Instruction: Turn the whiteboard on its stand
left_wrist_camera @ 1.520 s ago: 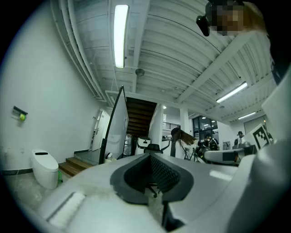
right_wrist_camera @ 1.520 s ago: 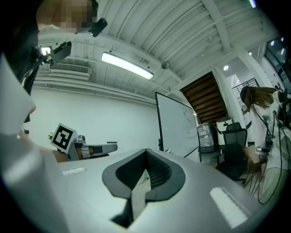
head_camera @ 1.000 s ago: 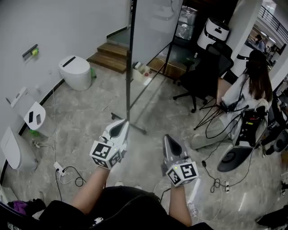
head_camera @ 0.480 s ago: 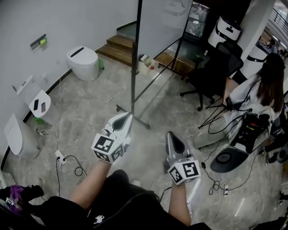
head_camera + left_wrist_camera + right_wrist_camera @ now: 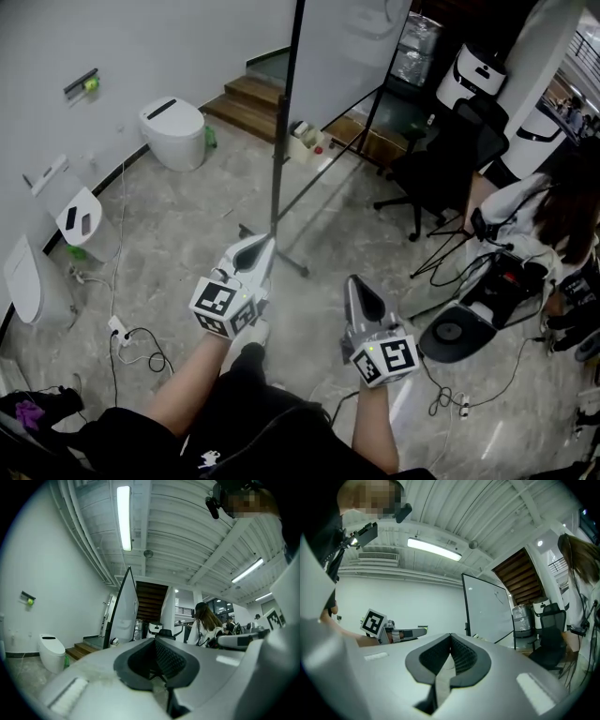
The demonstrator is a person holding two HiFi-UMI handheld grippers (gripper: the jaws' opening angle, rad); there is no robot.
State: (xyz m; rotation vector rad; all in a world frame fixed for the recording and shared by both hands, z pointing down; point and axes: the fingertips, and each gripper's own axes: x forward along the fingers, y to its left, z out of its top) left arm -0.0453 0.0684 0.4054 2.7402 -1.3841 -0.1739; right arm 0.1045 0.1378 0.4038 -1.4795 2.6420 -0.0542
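Note:
The whiteboard [image 5: 349,45] stands on a black-framed stand [image 5: 280,141] ahead of me on the stone floor, seen edge-on at an angle. It also shows as a tall leaning panel, the whiteboard [image 5: 123,613] in the left gripper view, and as the whiteboard [image 5: 488,611] in the right gripper view. My left gripper [image 5: 262,247] is shut and empty, its tip just short of the stand's near post and foot. To its right my right gripper [image 5: 355,287] is held level, shut, with nothing in it. Neither touches the stand.
A white toilet [image 5: 172,131] and wooden steps [image 5: 246,99] lie left of the board. A black office chair [image 5: 439,159], a seated person [image 5: 539,211] and a tangle of gear stand at the right. Cables [image 5: 139,349] trail on the floor at left. A small box [image 5: 305,141] sits by the stand.
Both grippers have edged forward toward the whiteboard stand, and the near post now stands closer to the left gripper's tip. The jaws look the same.

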